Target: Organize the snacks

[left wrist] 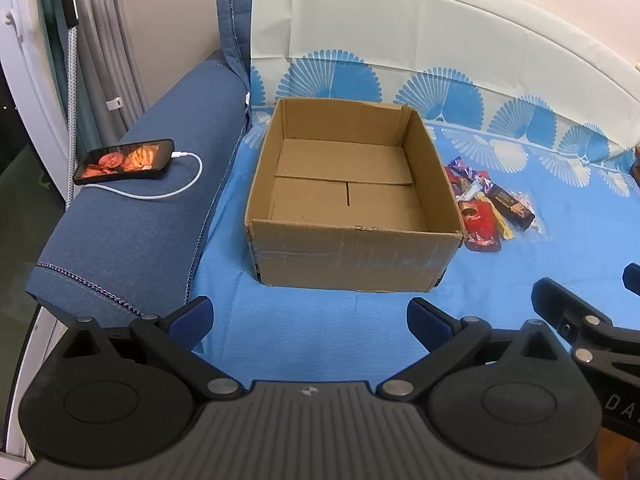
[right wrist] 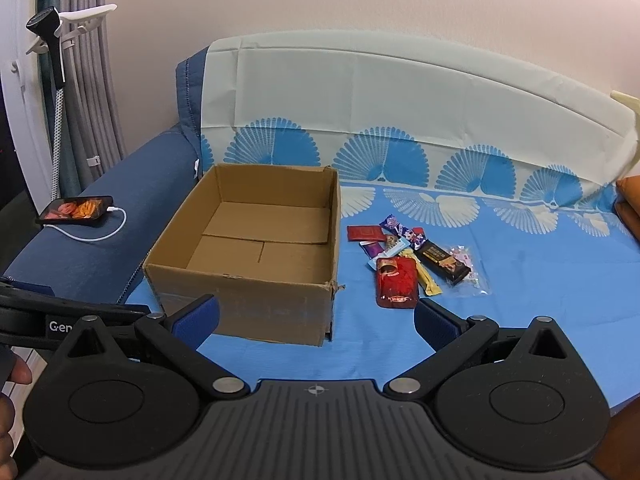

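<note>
An open, empty cardboard box (left wrist: 352, 256) sits on the blue cloth; it also shows in the right wrist view (right wrist: 248, 304). A pile of snack packets (right wrist: 416, 260) lies just right of the box: a red packet (right wrist: 397, 284), a dark chocolate bar (right wrist: 442, 262), a yellow stick (right wrist: 428, 282), a clear bag (right wrist: 468, 268). The pile also shows in the left wrist view (left wrist: 488, 208). My left gripper (left wrist: 310, 320) is open and empty, short of the box's near wall. My right gripper (right wrist: 316, 320) is open and empty, short of the box's right corner and the red packet.
A phone (left wrist: 124, 162) with a white charging cable (left wrist: 176, 188) lies on the blue sofa armrest (left wrist: 132, 232) left of the box. A patterned cloth covers the backrest (right wrist: 400, 92). Curtains and a stand are at far left. An orange cushion (right wrist: 628, 200) is at far right.
</note>
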Demonstrator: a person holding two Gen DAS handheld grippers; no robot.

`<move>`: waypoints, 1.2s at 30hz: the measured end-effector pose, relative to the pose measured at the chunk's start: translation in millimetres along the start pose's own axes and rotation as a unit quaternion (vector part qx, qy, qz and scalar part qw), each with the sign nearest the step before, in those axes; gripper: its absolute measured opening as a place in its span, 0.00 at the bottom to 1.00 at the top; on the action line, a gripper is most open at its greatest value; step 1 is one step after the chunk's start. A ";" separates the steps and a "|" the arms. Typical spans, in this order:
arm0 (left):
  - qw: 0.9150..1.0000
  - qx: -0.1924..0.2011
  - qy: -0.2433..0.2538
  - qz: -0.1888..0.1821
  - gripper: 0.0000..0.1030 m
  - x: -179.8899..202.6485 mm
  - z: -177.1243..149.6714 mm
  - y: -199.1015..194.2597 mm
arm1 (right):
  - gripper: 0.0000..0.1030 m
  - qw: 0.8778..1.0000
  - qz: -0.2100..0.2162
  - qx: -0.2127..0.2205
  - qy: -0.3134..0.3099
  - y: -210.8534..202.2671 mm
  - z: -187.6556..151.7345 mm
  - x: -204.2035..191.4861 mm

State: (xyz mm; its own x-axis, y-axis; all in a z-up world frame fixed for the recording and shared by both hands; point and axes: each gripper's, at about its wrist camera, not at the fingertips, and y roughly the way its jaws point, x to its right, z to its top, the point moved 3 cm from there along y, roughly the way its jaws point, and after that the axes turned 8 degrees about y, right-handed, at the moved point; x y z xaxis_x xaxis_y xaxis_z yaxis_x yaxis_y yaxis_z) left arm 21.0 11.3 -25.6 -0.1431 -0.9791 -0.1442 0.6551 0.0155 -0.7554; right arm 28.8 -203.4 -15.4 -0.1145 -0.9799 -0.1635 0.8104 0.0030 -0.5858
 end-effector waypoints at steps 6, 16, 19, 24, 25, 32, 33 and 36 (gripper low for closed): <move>1.000 0.000 0.004 0.003 1.00 1.8 0.1 -1.1 | 1.00 1.000 0.000 0.002 0.002 -0.3 1.5 1.9; 1.000 0.001 0.007 0.006 1.00 1.3 -0.8 -1.5 | 1.00 1.000 0.002 0.000 0.002 0.2 0.8 1.8; 1.000 0.000 0.008 0.006 1.00 0.2 -1.1 -0.7 | 1.00 1.000 0.002 0.000 0.003 0.8 1.1 0.3; 1.000 -0.003 0.011 0.007 1.00 0.5 -1.4 1.1 | 1.00 1.000 0.002 -0.003 0.004 3.4 1.0 0.2; 1.000 -0.004 0.012 0.008 1.00 0.8 -1.6 1.5 | 1.00 1.000 0.002 -0.003 0.005 3.9 0.7 0.3; 1.000 -0.011 0.023 0.010 1.00 6.7 0.4 6.2 | 1.00 1.000 0.006 -0.007 0.014 8.4 0.3 6.2; 1.000 -0.012 0.026 0.010 1.00 8.6 0.7 7.1 | 1.00 1.000 0.007 -0.008 0.016 9.5 0.0 7.6; 0.999 -0.016 0.038 0.008 1.00 17.3 2.6 11.0 | 1.00 1.000 0.009 -0.009 0.027 13.5 1.4 15.4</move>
State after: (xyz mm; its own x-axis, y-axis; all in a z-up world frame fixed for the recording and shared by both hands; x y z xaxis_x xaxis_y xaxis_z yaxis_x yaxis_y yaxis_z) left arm 27.7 -6.0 -34.8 -0.1893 -0.9608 -0.2026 0.6344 0.0378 -0.7721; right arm 38.8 -218.7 -24.7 -0.1309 -0.9673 -0.2171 0.8028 0.0250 -0.5957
